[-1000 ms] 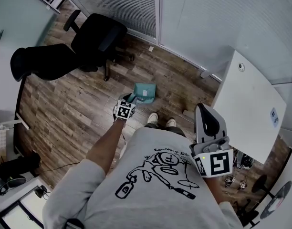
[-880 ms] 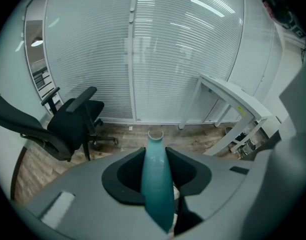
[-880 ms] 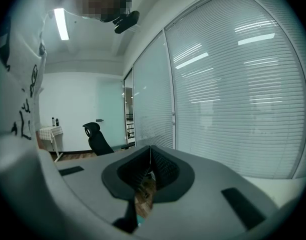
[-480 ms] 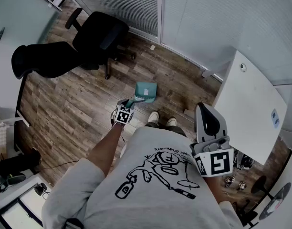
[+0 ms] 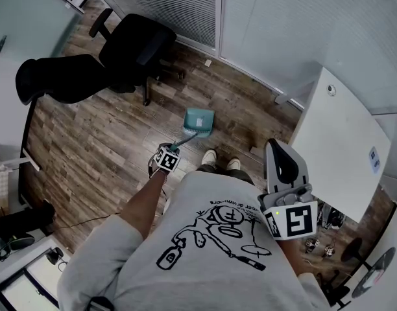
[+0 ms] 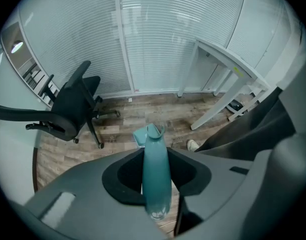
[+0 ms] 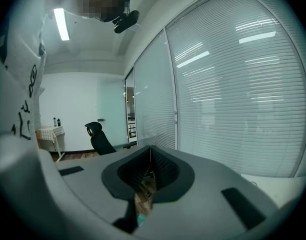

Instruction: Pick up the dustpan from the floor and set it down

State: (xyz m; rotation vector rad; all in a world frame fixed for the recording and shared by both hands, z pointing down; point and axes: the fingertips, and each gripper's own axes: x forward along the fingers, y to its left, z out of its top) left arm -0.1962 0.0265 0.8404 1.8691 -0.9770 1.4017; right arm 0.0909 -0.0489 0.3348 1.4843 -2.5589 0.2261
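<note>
The left gripper [image 5: 172, 151] points steeply down, its jaws pinching the long teal handle of the dustpan [image 5: 200, 120], which runs up between them in the left gripper view [image 6: 155, 176]. The pan end sits low over the wooden floor [image 5: 95, 141], just ahead of the person's shoes [image 5: 218, 161]; whether it touches the boards cannot be told. The right gripper [image 5: 278, 149], jaws pressed together and empty [image 7: 150, 166], hovers near the white counter [image 5: 341, 141]. A black office chair [image 5: 130, 44] stands near the blinds.

Dustpan [image 5: 200, 120] handle end beneath left tool [image 5: 173, 149]
</note>
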